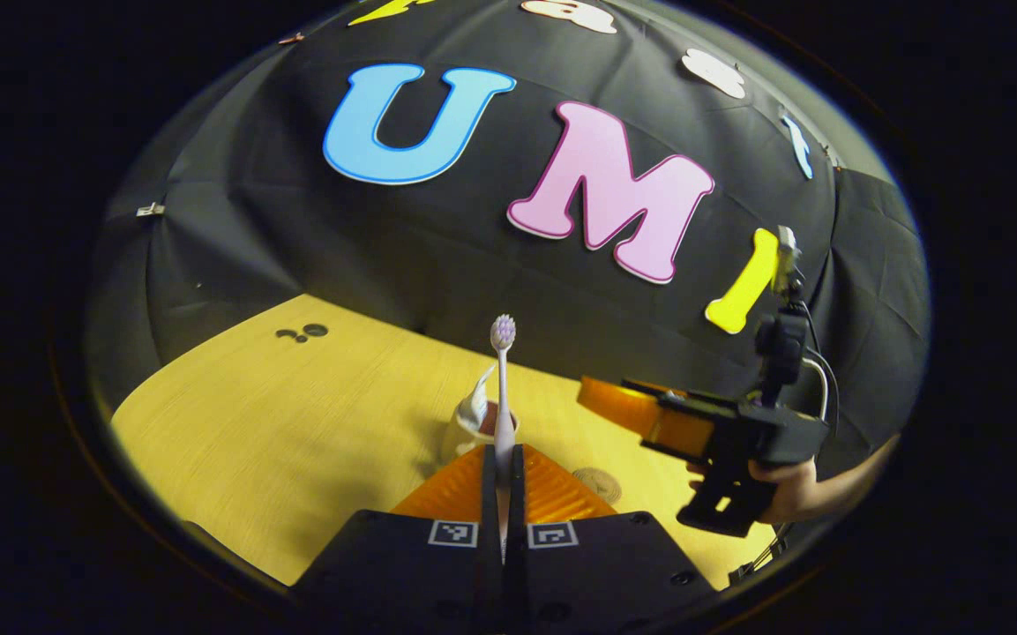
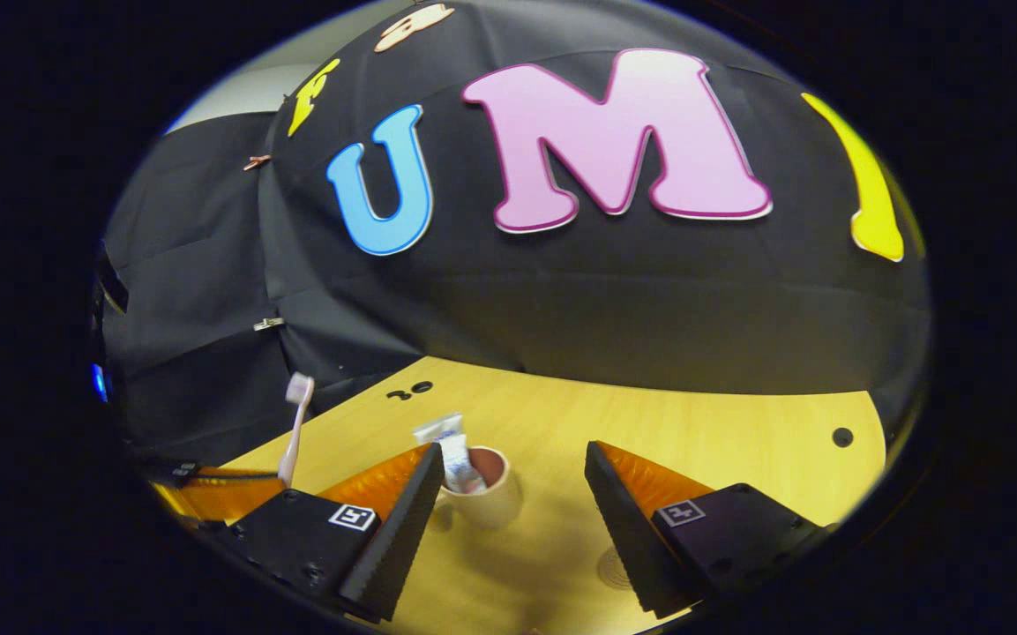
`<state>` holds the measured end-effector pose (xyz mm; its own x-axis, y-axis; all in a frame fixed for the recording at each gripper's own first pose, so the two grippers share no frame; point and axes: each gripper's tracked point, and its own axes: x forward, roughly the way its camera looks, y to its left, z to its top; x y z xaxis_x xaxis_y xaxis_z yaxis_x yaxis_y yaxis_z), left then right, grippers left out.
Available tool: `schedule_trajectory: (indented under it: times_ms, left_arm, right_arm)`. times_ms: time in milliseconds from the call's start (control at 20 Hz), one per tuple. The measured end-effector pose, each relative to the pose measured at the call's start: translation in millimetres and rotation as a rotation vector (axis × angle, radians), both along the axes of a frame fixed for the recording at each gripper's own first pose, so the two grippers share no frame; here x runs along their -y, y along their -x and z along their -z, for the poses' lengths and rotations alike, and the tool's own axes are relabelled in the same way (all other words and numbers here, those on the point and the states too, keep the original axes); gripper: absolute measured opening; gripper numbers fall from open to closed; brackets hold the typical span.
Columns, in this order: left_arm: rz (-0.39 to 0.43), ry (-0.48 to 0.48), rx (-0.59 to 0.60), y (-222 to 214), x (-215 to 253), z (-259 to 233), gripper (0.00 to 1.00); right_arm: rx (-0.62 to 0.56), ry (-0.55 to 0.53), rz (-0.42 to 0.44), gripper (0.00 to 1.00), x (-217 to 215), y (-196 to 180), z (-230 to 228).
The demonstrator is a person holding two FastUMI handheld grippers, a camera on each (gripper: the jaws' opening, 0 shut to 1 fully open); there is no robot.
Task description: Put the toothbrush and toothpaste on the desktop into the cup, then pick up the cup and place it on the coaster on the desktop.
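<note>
Booth with black cloth walls; pale wood desk (image 2: 693, 441) under warm light, its back edge meeting the cloth.

Toothbrush (image 1: 502, 388): upright, bristle head at top, handle clamped between the two fingers of the left gripper (image 1: 503, 481), which are closed on it with only the handle between them. In the left gripper view the brush stands directly in front of the cup, its lower handle overlapping the cup's rim; whether the tip is inside the cup or short of it cannot be told. In the right gripper view the same brush (image 2: 295, 423) appears left of the cup, held above the desk and leaning slightly.

Toothpaste (image 2: 451, 454): white tube already standing in the cup, crimped end up, leaning toward the cup's left rim.

Cup (image 2: 486, 494): cream outside, reddish-brown inside, sitting on the desk roughly mid-width, well clear of the back edge.

Coaster (image 2: 616, 569): flat round disc on the desk, nearer the front edge than the cup and to its right, bare. In the left gripper view it (image 1: 597, 484) lies just right of the left gripper's fingers.

Right gripper (image 2: 508, 520): fingers spread wide, nothing between them, the cup seen through the gap farther off. In the left gripper view it hangs above the desk's right side, held by a hand (image 1: 786, 494).

Small dark holes (image 2: 411, 390) near the desk's back-left edge.
</note>
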<state>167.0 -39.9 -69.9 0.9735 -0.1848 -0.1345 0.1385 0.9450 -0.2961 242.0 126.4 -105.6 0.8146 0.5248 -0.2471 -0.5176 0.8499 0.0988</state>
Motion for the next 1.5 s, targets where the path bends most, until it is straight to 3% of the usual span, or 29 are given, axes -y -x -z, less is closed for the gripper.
schedule_trajectory:
  times_ms: [250, 400, 750, 1100, 1500]
  left_arm:
    - [0.053, 0.022, 0.135, -61, 27, -29, 0.06]
    - [0.072, -0.013, 0.176, -94, 37, -27, 0.06]
    - [0.037, -0.039, 0.253, -147, 28, -21, 0.06]
    - [0.036, -0.102, 0.280, -158, 32, 2, 0.07]
    - [0.011, -0.095, 0.300, -175, 26, 11, 0.07]
  right_arm:
    - [-0.053, 0.023, 0.120, 0.98, 69, 8, 18]
    - [-0.083, 0.038, 0.183, 0.98, 102, 14, 33]
    - [-0.093, 0.096, 0.265, 0.98, 158, 28, 55]
    - [-0.130, 0.131, 0.305, 0.98, 187, 51, 77]
    - [-0.161, 0.142, 0.310, 0.98, 187, 56, 95]
